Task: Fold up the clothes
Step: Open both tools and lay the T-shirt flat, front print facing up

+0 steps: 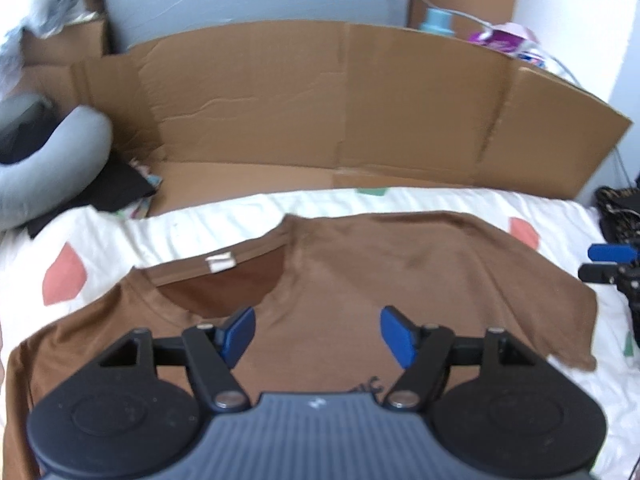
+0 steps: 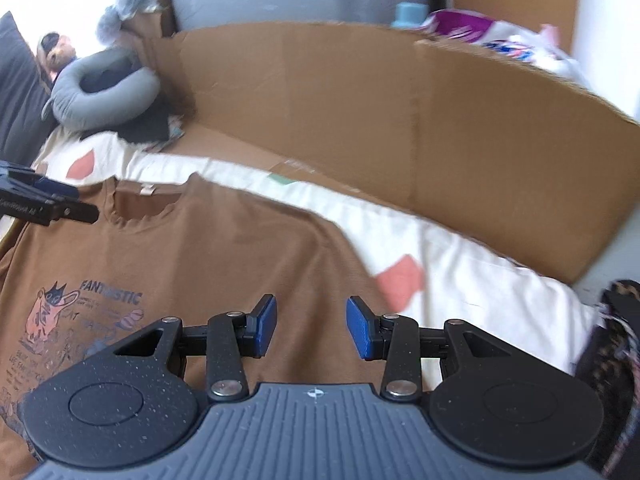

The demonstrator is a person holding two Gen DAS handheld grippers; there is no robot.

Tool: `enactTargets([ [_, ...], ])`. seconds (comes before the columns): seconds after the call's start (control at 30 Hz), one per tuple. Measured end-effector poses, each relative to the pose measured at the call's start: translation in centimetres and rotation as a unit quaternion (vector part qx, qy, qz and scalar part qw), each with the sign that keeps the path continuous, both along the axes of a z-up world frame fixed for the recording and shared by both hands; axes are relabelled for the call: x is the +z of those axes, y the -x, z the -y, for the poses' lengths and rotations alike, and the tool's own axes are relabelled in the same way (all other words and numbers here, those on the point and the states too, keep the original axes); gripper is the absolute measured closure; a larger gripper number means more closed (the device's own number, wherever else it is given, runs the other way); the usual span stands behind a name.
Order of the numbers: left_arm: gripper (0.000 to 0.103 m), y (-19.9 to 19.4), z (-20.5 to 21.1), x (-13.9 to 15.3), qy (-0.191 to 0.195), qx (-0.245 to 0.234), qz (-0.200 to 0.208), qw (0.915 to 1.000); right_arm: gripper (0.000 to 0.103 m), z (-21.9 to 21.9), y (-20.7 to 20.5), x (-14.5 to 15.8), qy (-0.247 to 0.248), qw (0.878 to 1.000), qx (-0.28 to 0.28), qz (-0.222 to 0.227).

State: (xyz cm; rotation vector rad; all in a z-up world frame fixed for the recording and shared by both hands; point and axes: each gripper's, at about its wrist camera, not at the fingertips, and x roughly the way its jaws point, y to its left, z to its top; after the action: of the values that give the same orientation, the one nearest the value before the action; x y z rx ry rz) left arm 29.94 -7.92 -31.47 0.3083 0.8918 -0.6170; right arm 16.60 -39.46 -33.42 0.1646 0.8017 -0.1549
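Your brown T-shirt lies spread flat, front up, on the bed's white sheet with its coral and green patches. That shirt is the landmark here. Its neckline faces the far side, with a small white label showing inside the collar. On its chest, seen from your right wrist, sits a printed cartoon with the word "FANTASTIC" above it.

Your left claw hangs over the shirt just below the neckline. Its blue pads are spread wide, nothing between them, only shirt fabric beneath. Whether the tips touch the cloth is hard to tell.

Your right claw hangs over the shirt's shoulder on the sleeve side, pads parted, less wide than the left, and nothing pinched. The shirt's sleeve lies out flat towards the sheet's edge, its hem a little rumpled.

Beyond the shirt's collar edge stands a flattened cardboard sheet, propped like a low wall along the far side of the bed. Off the shirt's left shoulder, near that cardboard's end, rests a grey neck pillow on some dark cloth. Behind the cardboard you can see a pale blue bottle top and a purple and white pack. The view from both wrists is slightly blurred.
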Motion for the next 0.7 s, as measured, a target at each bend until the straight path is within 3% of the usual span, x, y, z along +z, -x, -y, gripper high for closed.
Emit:
enactTargets([
  [0.2,0.026,1.8,0.4,-0.5,-0.005,-0.005,-0.031,0.9995,0.057,1.8,2.9,-0.3,0.004,1.000,-0.031,0.001],
  [0.37,0.026,4.1,0.7,-1.5,-0.013,-0.038,-0.030,0.9988,0.057,2.2,4.3,-1.1,0.010,0.999,-0.040,0.002],
  [0.7,0.032,7.2,2.4,-3.2,0.075,-0.048,-0.066,0.9938,0.057,3.4,5.0,-4.2,0.025,0.996,-0.073,-0.045],
])
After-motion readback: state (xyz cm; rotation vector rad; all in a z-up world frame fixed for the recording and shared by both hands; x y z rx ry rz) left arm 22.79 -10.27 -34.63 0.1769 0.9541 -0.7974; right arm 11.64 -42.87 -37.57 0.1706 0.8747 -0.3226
